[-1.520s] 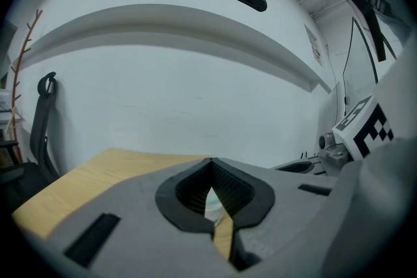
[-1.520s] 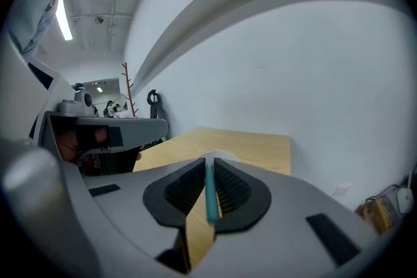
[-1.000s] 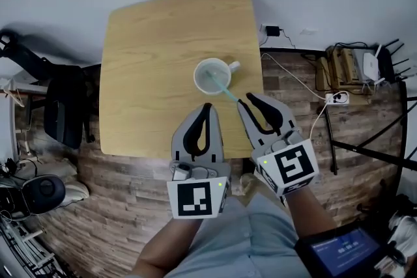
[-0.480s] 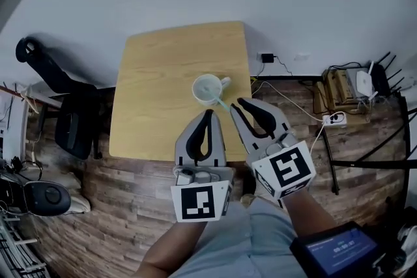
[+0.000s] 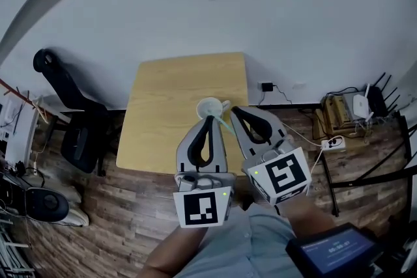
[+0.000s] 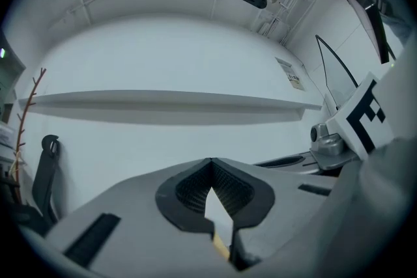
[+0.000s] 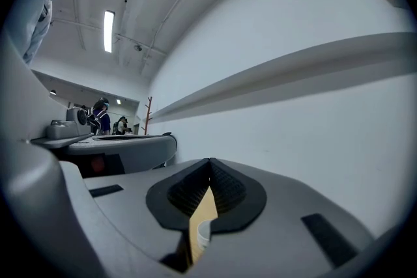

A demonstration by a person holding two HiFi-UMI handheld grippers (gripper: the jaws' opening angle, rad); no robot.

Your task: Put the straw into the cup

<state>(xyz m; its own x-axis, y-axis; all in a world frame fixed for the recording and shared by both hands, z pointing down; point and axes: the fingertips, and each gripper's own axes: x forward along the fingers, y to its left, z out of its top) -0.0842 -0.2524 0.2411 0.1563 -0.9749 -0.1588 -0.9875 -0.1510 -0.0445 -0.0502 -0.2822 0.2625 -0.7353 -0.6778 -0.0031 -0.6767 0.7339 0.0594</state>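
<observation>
A white cup (image 5: 210, 108) with a handle stands near the right front part of the wooden table (image 5: 169, 114). A teal straw (image 5: 223, 122) leans out of it toward the front right. Both grippers hover over the table's front edge, apart from the cup. My left gripper (image 5: 208, 119) is shut with nothing in it; its tips (image 6: 210, 161) meet against the white wall. My right gripper (image 5: 233, 110) is shut and empty too, just right of the straw. Between its jaws (image 7: 210, 161) only a sliver of table and cup (image 7: 201, 232) shows.
A black chair (image 5: 73, 122) stands left of the table. On the wooden floor to the right lie a power strip (image 5: 333, 142), cables and a rack with a router (image 5: 359, 105). A white wall runs behind the table. A tablet (image 5: 333, 252) sits at the lower right.
The head view has risen and pulled back, so the table and cup look smaller. Both grippers have drawn back from the cup toward me. The straw stays in the cup.
</observation>
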